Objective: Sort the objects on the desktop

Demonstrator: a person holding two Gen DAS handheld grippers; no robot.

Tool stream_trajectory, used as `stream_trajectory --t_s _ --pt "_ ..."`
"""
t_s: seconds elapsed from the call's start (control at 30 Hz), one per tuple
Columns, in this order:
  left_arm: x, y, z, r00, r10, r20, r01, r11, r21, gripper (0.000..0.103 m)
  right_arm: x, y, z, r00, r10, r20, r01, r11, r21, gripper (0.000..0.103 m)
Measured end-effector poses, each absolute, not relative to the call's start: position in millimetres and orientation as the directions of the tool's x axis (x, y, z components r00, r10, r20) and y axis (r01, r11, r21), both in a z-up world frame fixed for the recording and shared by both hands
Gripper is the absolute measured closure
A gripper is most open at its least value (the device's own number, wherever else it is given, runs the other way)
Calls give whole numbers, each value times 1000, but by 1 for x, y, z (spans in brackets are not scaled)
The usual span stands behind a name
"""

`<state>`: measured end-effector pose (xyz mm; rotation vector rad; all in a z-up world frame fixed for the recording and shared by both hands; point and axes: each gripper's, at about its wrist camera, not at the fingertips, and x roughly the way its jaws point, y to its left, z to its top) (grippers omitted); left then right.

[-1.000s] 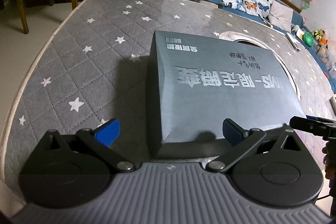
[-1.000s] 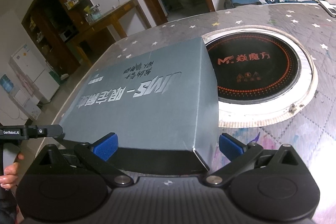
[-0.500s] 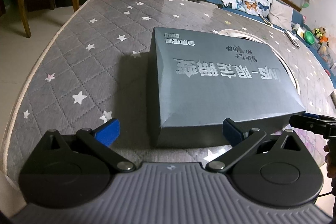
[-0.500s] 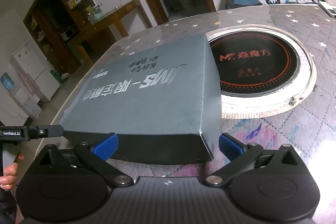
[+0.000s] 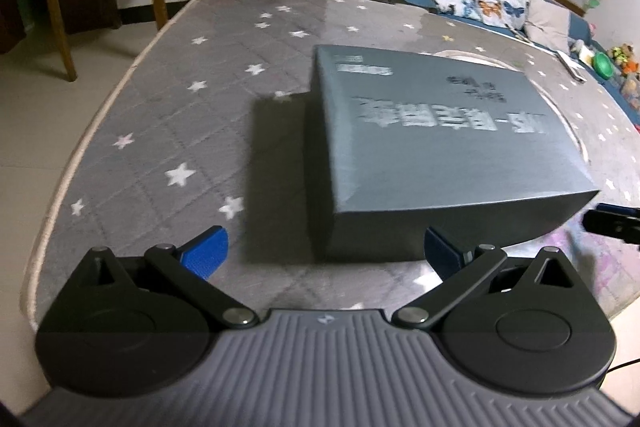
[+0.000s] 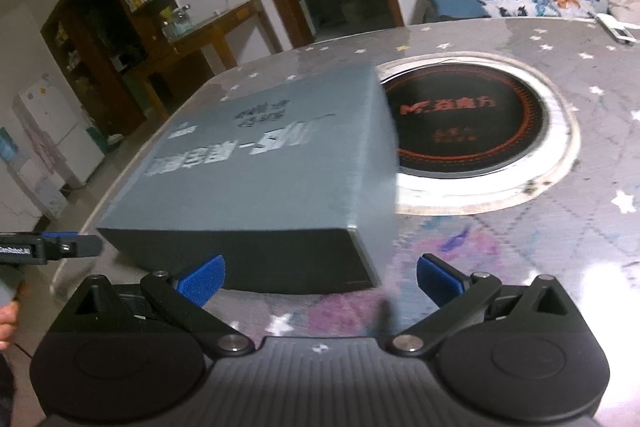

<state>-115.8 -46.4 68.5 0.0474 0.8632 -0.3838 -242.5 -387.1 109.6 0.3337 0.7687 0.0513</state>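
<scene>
So the grey box (image 5: 432, 155) lies flat on the bench (image 5: 168, 131), partly covering the round induction cooker (image 6: 500, 131) set into the top. Its long axis runs left to right across both hand-held grippers, and each one faces a near corner. The left hand-held gripper (image 5: 324, 251) sits just short of the box's near-left corner, jaws spread wide with nothing between them. The right hand-held gripper (image 6: 320, 277) is at the near-right corner, also spread and empty, its left finger just in front of the box's near side wall. Neither touches the box as far as I can tell. Both look about equally close, held low and level and pointing straight in, so my guess is any next move on the box would be a two-handed one.
</scene>
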Motion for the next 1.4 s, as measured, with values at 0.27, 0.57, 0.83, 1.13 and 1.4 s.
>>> stream_trajectory --t_s 0.27,0.57,0.83,1.13,1.4 --pt "-92 -8 55 653 -171 -738 193 980 -57 0 -252 -433 113 730 10 -683 198 954 226 0" --pt "-43 4 35 711 -39 -702 75 997 20 0 -234 -512 114 730 -278 -625 423 902 93 0" --pt "-24 0 24 751 32 -659 14 998 64 0 -216 -573 97 672 -435 -599 590 804 78 0" --pt "-10 -1 9 748 53 -661 -13 998 65 0 -209 -602 78 624 -492 -607 650 758 55 0" --pt "-7 0 3 775 42 -630 -31 999 27 0 -205 -603 64 597 -496 -631 661 749 37 0"
